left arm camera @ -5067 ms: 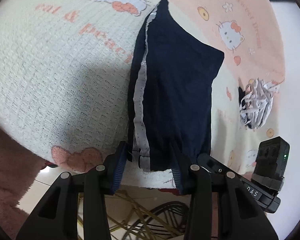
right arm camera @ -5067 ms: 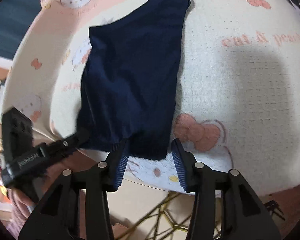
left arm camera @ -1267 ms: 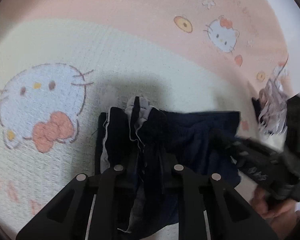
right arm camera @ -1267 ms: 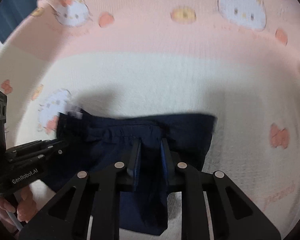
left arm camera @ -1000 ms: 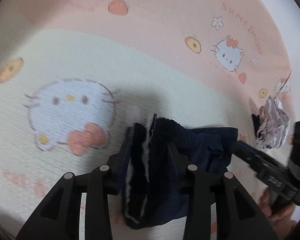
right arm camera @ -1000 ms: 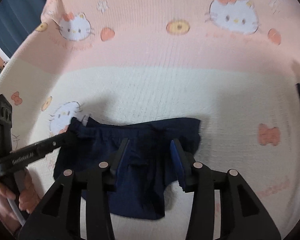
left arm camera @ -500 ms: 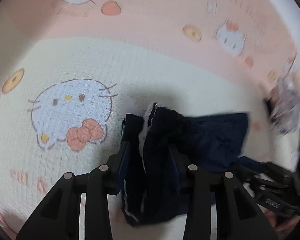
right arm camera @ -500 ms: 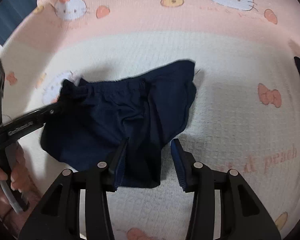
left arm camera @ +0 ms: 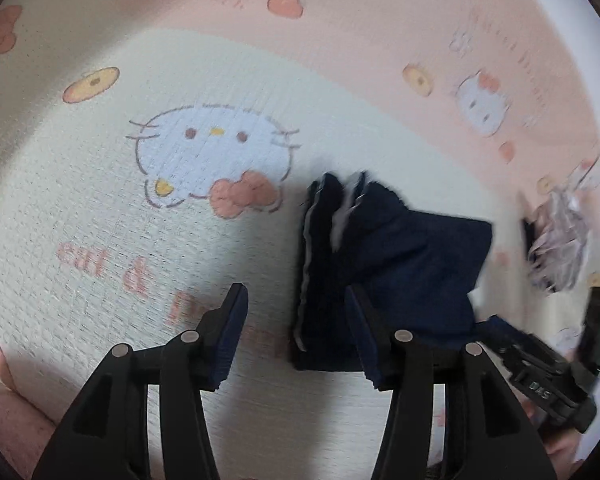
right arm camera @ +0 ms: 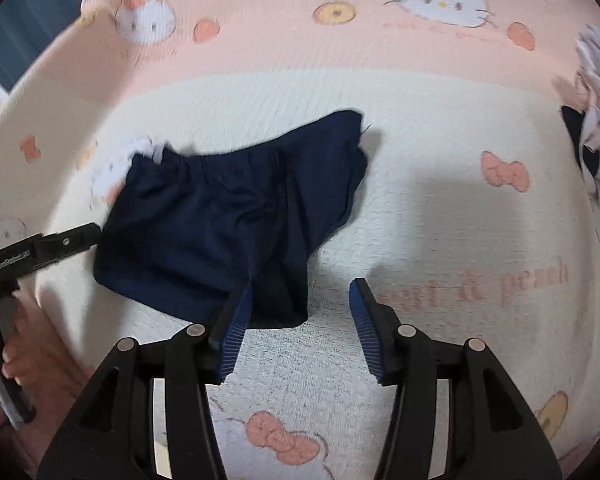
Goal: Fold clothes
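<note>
Soft indoor light, broad shadows, fisheye warp — blurred edges

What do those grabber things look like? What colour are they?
Each hand-held gripper is black plastic with two angled fingers, silver round screws and ribbed blue pads. The left one shows white "GenRobot.AI" lettering in the right wrist view. The right one shows white letters and a small green light in the left wrist view.

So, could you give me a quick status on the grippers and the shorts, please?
Left gripper and right gripper opening, nothing pinched. Navy shorts folded over, lying on blanket. Other garment at edge, clear.
</note>
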`<move>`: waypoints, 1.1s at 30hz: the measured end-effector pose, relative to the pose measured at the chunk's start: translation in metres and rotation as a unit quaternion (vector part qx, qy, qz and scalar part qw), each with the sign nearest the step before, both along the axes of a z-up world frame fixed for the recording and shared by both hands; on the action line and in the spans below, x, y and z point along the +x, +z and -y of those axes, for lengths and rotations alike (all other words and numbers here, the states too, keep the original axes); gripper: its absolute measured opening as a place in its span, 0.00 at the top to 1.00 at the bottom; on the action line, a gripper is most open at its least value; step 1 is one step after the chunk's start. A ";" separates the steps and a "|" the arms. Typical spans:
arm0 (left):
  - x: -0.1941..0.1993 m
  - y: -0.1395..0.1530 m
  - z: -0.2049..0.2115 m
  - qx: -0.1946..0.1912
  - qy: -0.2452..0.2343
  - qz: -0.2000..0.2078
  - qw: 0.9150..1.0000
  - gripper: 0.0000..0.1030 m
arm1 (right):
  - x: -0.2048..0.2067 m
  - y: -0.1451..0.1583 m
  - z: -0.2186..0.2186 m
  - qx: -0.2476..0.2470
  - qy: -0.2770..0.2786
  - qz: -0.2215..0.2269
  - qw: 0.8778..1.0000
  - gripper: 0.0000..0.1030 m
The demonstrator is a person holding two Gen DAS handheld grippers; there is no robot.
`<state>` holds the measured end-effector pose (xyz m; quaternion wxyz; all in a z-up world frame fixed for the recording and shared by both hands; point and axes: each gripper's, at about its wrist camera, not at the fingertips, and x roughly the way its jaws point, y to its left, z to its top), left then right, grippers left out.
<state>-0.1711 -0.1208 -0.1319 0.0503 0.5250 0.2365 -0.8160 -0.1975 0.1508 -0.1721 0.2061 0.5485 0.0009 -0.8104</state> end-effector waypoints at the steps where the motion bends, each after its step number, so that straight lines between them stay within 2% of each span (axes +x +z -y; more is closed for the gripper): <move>1: 0.002 -0.003 -0.002 -0.002 -0.003 0.003 1.000 0.49 | -0.001 -0.001 -0.001 -0.005 -0.005 0.003 1.000 0.47; 5: 0.002 -0.024 -0.017 0.004 -0.035 0.024 0.999 0.50 | -0.008 -0.010 0.002 -0.017 -0.015 0.021 1.000 0.46; 9: 0.000 -0.032 -0.036 -0.054 -0.063 0.037 0.996 0.50 | 0.002 -0.014 0.017 0.009 0.005 0.010 1.000 0.46; 12: 0.002 -0.032 -0.034 -0.067 -0.056 0.038 0.995 0.50 | 0.003 -0.018 0.020 0.051 0.015 -0.001 0.999 0.47; 13: 0.004 -0.031 -0.030 -0.063 -0.048 0.036 0.996 0.50 | 0.002 -0.017 0.019 0.056 0.015 0.001 0.998 0.46; 15: 0.006 -0.031 -0.021 -0.018 -0.038 0.027 0.999 0.50 | -0.002 -0.012 0.010 0.038 -0.001 0.013 0.999 0.46; 17: 0.007 -0.040 -0.014 0.038 -0.033 0.025 0.998 0.50 | -0.007 -0.010 0.001 -0.002 -0.016 0.028 0.999 0.44; 18: 0.007 -0.045 -0.015 0.049 -0.034 0.027 0.998 0.50 | -0.010 -0.013 0.001 -0.022 -0.017 0.042 0.999 0.43; 20: 0.007 -0.050 -0.022 0.042 -0.042 0.027 0.998 0.53 | -0.014 -0.019 0.004 -0.045 -0.017 0.061 0.997 0.41; 21: 0.009 -0.050 -0.027 0.027 -0.049 0.023 0.998 0.62 | -0.015 -0.022 0.008 -0.048 -0.016 0.066 0.997 0.41; 22: 0.010 -0.051 -0.032 0.018 -0.054 0.022 0.998 0.66 | -0.013 -0.021 0.013 -0.036 -0.005 0.054 0.998 0.44; 24: 0.008 -0.050 -0.037 0.000 -0.060 0.023 0.998 0.72 | -0.006 -0.020 0.031 0.020 0.034 0.031 0.999 0.63; 26: 0.008 -0.047 -0.040 -0.017 -0.065 0.022 0.997 0.77 | 0.000 -0.019 0.041 0.032 0.059 0.022 0.998 0.88; 30: 0.022 -0.040 -0.044 -0.024 -0.070 0.023 0.997 0.78 | 0.006 -0.016 0.045 0.041 0.065 0.019 0.997 0.91; 33: 0.042 -0.041 -0.046 0.002 -0.058 0.034 0.998 0.78 | 0.015 -0.010 0.035 0.036 0.059 0.026 0.997 0.91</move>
